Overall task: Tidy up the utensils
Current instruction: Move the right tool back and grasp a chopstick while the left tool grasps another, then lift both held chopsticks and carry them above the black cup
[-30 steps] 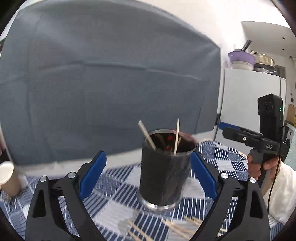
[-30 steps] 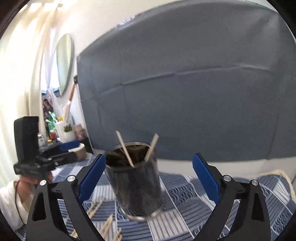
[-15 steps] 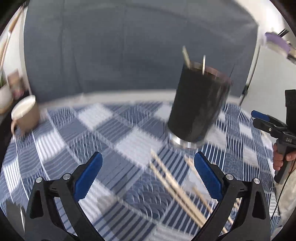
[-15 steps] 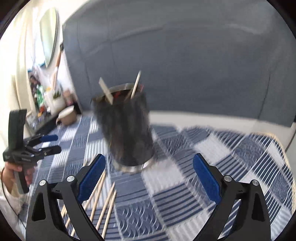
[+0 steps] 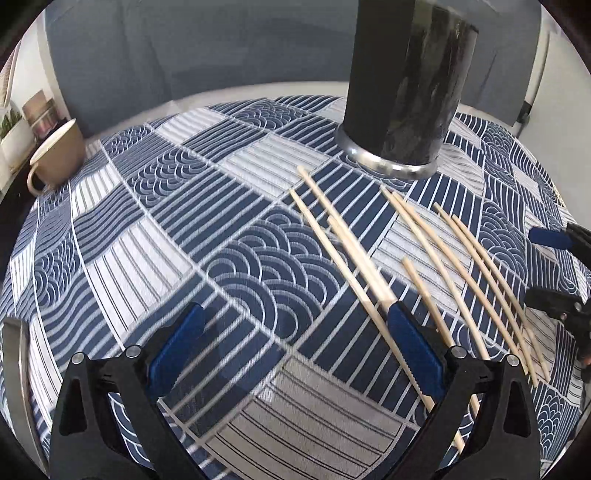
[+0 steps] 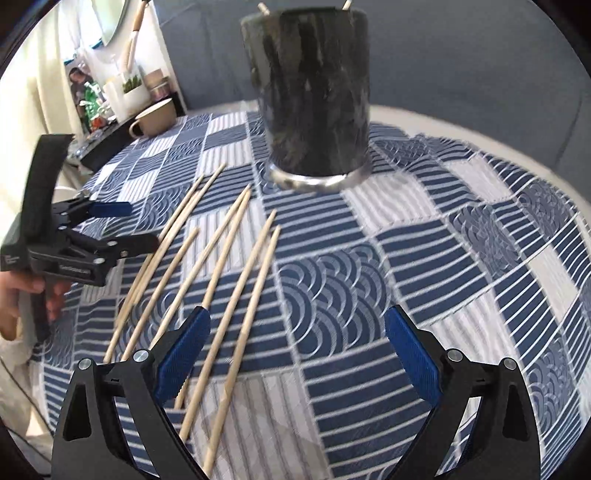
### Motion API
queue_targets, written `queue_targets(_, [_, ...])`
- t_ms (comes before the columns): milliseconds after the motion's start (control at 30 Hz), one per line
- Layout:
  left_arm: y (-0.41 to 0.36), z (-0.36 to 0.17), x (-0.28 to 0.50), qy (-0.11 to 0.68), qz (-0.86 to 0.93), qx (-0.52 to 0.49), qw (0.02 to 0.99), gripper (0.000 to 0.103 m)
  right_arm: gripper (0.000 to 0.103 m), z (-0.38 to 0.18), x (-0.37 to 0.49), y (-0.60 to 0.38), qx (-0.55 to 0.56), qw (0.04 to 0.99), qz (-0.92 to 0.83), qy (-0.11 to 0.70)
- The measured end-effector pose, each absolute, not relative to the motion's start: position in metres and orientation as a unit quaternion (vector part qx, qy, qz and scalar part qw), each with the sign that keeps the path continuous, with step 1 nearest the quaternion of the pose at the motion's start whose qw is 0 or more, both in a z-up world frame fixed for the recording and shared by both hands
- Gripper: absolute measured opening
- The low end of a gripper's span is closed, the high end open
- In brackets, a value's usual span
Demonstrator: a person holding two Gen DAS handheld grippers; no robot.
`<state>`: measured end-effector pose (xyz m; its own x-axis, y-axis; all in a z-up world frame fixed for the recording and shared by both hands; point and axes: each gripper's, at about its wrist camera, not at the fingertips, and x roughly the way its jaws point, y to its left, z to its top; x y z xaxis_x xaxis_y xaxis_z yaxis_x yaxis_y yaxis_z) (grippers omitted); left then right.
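Tablecloth: patterned, chopsticks loose on it.
Holder: upright behind them.
Left gripper: jaws wide, empty.
Right gripper: jaws wide, empty.
Chopsticks: pinch one mid-length, lift level.

Home: tablecloth, mug, mirror.

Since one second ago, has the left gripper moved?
Yes. The left gripper has tilted downward: the black holder has climbed to the frame top, and chopsticks show.
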<state>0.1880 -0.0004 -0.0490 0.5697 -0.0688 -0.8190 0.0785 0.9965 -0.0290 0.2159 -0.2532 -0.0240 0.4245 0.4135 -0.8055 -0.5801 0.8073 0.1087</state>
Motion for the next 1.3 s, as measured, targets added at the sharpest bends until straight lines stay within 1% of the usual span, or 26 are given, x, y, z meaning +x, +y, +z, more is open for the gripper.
queue_targets(133, [-0.003,-0.051,0.187,0.464,-0.031,0.024,0.885,0.098,0.091,-0.032,0.210,-0.248,-0.122,0.835,0.272,0.462])
queue_targets(200, [-0.004,-0.052,0.186,0.460,-0.026,0.018,0.887,0.098,0.091,-0.033,0.208,-0.248,-0.127,0.840,0.267,0.455])
queue_targets(267, [-0.004,-0.051,0.187,0.460,-0.028,0.019,0.888,0.098,0.094,-0.036,0.211,-0.248,-0.133,0.846,0.246,0.453])
queue_targets(467, [-0.003,-0.051,0.187,0.458,-0.041,0.032,0.888,0.099,0.093,-0.036,0.206,-0.251,-0.126,0.853,0.233,0.450])
queue_targets(500, [-0.002,-0.050,0.186,0.459,-0.047,0.033,0.887,0.096,0.092,-0.035,0.206,-0.253,-0.127,0.852,0.233,0.450])
queue_targets(567, [0.001,-0.047,0.184,0.458,-0.060,0.038,0.886,0.087,0.090,-0.035,0.207,-0.253,-0.129,0.850,0.234,0.455])
queue_targets(600, [0.004,-0.046,0.183,0.457,-0.062,0.039,0.887,0.077,0.081,-0.034,0.207,-0.254,-0.128,0.849,0.235,0.455])
queue_targets(633, [0.005,-0.044,0.181,0.455,-0.065,0.041,0.887,0.067,0.063,-0.032,0.205,-0.255,-0.128,0.851,0.239,0.450])
queue_targets(667, [0.006,-0.043,0.180,0.454,-0.068,0.044,0.887,0.062,0.056,-0.030,0.204,-0.254,-0.129,0.851,0.242,0.447])
queue_targets(700, [0.008,-0.041,0.179,0.452,-0.076,0.047,0.887,0.050,0.044,-0.028,0.203,-0.254,-0.131,0.849,0.248,0.448])
queue_targets(733, [0.012,-0.040,0.178,0.451,-0.083,0.050,0.887,0.038,0.025,-0.027,0.202,-0.253,-0.134,0.846,0.253,0.449])
queue_targets(767, [0.016,-0.039,0.178,0.451,-0.084,0.052,0.887,0.033,0.017,-0.026,0.202,-0.253,-0.137,0.845,0.253,0.451])
queue_targets(800, [0.020,-0.039,0.178,0.453,-0.084,0.052,0.886,0.024,0.011,-0.026,0.202,-0.253,-0.139,0.843,0.252,0.455])
queue_targets(833, [0.023,-0.039,0.179,0.455,-0.085,0.052,0.885,0.019,0.006,-0.025,0.202,-0.253,-0.142,0.841,0.252,0.458])
queue_targets(867, [0.028,-0.038,0.179,0.458,-0.085,0.054,0.883,0.016,0.005,-0.025,0.203,-0.254,-0.145,0.839,0.251,0.460])
queue_targets(900, [0.030,-0.038,0.178,0.460,-0.085,0.060,0.882,0.010,0.005,-0.025,0.204,-0.256,-0.143,0.839,0.251,0.462])
queue_targets(933, [0.033,-0.037,0.178,0.460,-0.080,0.071,0.882,0.006,0.005,-0.025,0.205,-0.258,-0.140,0.838,0.250,0.464])
queue_targets(1033, [0.041,-0.036,0.177,0.465,-0.079,0.081,0.878,0.005,0.005,-0.025,0.206,-0.265,-0.136,0.840,0.240,0.467])
queue_targets(1300, [0.069,-0.036,0.177,0.473,-0.092,0.049,0.875,0.005,0.005,-0.018,0.209,-0.291,-0.078,0.855,0.226,0.461])
